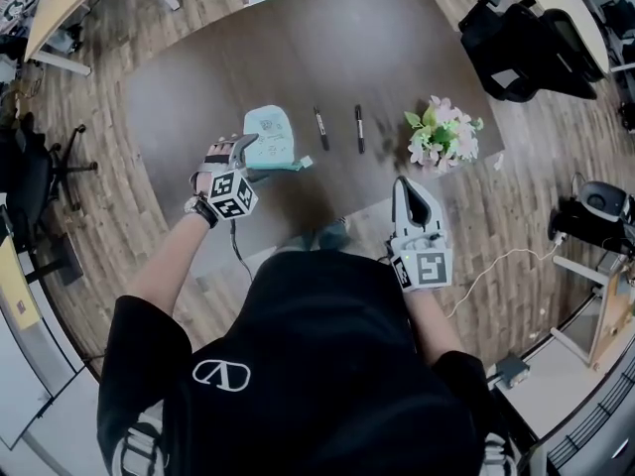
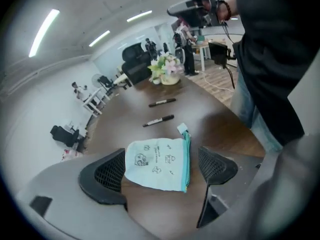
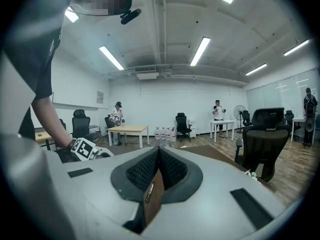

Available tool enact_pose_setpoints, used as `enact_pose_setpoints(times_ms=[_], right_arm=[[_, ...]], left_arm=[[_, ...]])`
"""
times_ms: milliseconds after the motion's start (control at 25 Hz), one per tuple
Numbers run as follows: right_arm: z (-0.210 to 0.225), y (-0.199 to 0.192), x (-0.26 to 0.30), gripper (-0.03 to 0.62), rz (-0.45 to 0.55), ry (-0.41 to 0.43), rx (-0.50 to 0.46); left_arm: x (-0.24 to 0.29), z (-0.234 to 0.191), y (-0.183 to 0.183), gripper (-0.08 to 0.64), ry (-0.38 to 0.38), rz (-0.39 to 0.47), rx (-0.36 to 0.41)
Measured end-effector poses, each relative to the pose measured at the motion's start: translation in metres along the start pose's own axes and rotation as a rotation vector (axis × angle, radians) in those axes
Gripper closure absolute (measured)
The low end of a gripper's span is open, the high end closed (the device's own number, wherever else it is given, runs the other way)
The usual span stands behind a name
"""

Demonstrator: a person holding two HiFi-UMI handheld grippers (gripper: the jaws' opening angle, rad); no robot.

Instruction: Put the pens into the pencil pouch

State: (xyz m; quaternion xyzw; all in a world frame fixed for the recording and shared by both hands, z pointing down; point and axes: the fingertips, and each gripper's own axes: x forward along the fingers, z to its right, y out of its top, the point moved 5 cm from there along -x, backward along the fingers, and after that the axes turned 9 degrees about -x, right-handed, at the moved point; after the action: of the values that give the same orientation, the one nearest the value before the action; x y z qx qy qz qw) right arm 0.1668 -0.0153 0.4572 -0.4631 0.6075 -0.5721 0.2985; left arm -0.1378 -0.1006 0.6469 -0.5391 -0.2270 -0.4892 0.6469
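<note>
- left gripper [image 2: 161, 170]: the jaws are spread wide and point down at the table [image 1: 218, 77]. the pencil pouch [image 1: 269, 132] lies flat between the two pads, and neither pad presses on it.
- first risk, a poor bite: the pouch is thin, limp cloth on a smooth top. jaws that close on it from above may skid over the fabric or pinch both layers together. that would hold the mouth shut instead of open.
- second risk, the zip edge [image 2: 188, 154]: it runs along the side nearer one pad. no view shows whether it is open. if it is closed, no pen goes in until it is undone, and a grip on the pouch body would not help with that.
- right gripper [image 3: 159, 156]: the jaws are pressed together with nothing between them. it is held about level near the person's body, well apart from the pens.
- third risk, the pickup: the near pen [image 1: 321, 127] and the far pen [image 1: 359, 128] lie side by side on the table, apart from each other. they sit between the pouch and the flowers [image 1: 444, 132]. each is a slim round barrel, so an off-centre close could roll it away or tip it out of the pads.
- fourth risk, the surroundings: the far pen lies near the flowers, and a wide reach for it may brush them.
- fifth risk, sliding: nothing pins the pouch down. a pen pushed at its mouth could shove the whole pouch along the table.
</note>
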Motion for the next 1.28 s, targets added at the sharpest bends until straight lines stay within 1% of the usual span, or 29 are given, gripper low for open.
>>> enact_pose_setpoints(times_ms=[120,280,480,520,640,720,840,880,920,1160,1280], right_arm=[[0.002,-0.006,-0.005,0.592,-0.030,-0.008,-0.001],[0.002,-0.013,-0.011,0.592,-0.057,-0.011,-0.005],[0.004,-0.016,-0.013,0.592,-0.071,-0.014,-0.010],[0.004,-0.017,-0.013,0.592,-0.071,-0.015,-0.010],[0.004,-0.018,-0.014,0.592,-0.076,-0.019,-0.009],[0.003,-0.018,-0.014,0.592,-0.076,-0.020,-0.010],[0.001,-0.017,-0.015,0.592,-0.077,-0.022,-0.013],[0.001,-0.018,-0.016,0.592,-0.079,-0.024,-0.012],[0.001,-0.018,-0.017,0.592,-0.081,-0.026,-0.012],[-0.003,-0.016,-0.016,0.592,-0.075,-0.018,-0.014],[-0.003,-0.017,-0.015,0.592,-0.070,-0.018,-0.009]], left_arm=[[0.034,0.011,-0.021,0.126,-0.069,-0.070,0.023],[0.068,0.020,-0.038,0.127,-0.134,-0.128,0.031],[0.091,0.022,-0.046,0.129,-0.178,-0.173,0.046],[0.094,0.023,-0.048,0.138,-0.182,-0.180,0.050],[0.097,0.028,-0.052,0.203,-0.207,-0.200,0.057],[0.099,0.030,-0.055,0.263,-0.214,-0.220,0.064],[0.098,0.033,-0.057,0.459,-0.215,-0.247,0.079],[0.097,0.035,-0.057,0.507,-0.216,-0.250,0.080],[0.098,0.035,-0.056,0.531,-0.218,-0.251,0.076],[0.093,0.031,-0.052,0.545,-0.255,-0.247,-0.014],[0.083,0.023,-0.041,0.545,-0.262,-0.207,-0.111]])
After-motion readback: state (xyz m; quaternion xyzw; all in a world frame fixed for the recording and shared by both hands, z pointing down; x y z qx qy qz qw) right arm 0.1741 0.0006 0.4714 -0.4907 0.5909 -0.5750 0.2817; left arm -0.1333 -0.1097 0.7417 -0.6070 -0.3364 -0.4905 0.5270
